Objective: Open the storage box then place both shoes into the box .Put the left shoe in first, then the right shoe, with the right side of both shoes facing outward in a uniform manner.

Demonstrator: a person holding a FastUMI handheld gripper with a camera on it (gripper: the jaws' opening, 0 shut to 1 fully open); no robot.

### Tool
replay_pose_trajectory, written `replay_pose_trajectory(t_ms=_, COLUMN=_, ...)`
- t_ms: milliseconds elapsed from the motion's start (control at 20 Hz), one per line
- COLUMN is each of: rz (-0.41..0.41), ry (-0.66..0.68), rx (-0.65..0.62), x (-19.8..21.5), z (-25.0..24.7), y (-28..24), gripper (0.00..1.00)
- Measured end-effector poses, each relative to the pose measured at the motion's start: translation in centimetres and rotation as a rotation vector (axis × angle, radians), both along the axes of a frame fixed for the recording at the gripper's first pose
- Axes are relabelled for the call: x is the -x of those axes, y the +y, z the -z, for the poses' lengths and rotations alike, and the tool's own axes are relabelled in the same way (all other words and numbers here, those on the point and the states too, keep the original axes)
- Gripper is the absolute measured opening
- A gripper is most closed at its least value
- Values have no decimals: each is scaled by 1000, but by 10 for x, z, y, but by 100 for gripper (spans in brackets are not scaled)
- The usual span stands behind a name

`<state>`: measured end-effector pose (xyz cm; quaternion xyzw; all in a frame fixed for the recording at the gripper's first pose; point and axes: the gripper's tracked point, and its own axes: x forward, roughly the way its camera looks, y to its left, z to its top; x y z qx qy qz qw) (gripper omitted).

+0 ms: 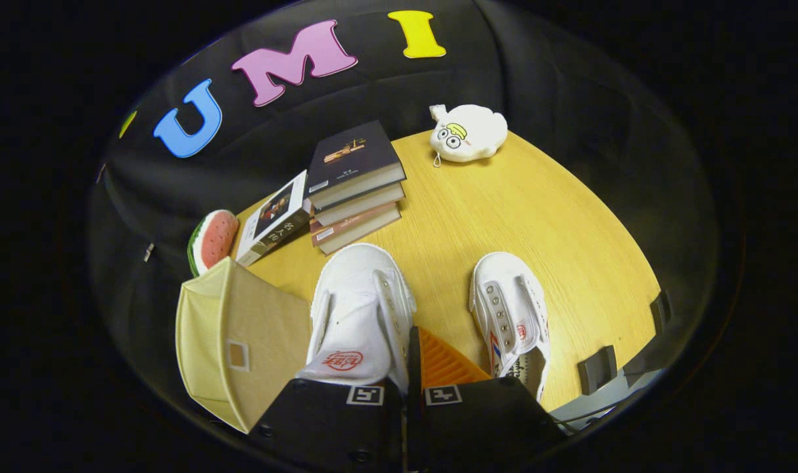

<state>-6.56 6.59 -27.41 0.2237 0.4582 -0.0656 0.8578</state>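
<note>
My gripper (410, 351) is shut on a white canvas shoe (359, 315), pinching the shoe's side wall between its fingers; the shoe looks lifted off the wooden table (478, 223), toe pointing away. A second white shoe (511, 322) lies on the table just right of the fingers, toe also away. Immediately left of the held shoe stands the pale yellow fabric storage box (241, 341), a label window on its near face. I cannot tell whether its lid is open.
Beyond the shoes is a stack of books (356, 187), with another book (274, 220) leaning beside it and a watermelon-slice toy (211, 240) further left. A white plush toy (468, 133) sits at the table's far edge. Black clamps (597, 369) grip the near right edge.
</note>
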Motion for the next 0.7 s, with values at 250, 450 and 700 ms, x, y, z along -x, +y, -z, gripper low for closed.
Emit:
replay_pose_trajectory(t_ms=250, rz=-20, ry=-50, rx=-82, x=-13, z=-75, y=55, gripper=8)
replay_pose_trajectory(t_ms=450, rz=-58, ry=-46, rx=-107, x=-16, z=-108, y=109, gripper=8)
replay_pose_trajectory(t_ms=700, rz=-78, ry=48, rx=-123, x=-13, z=-95, y=178, gripper=8)
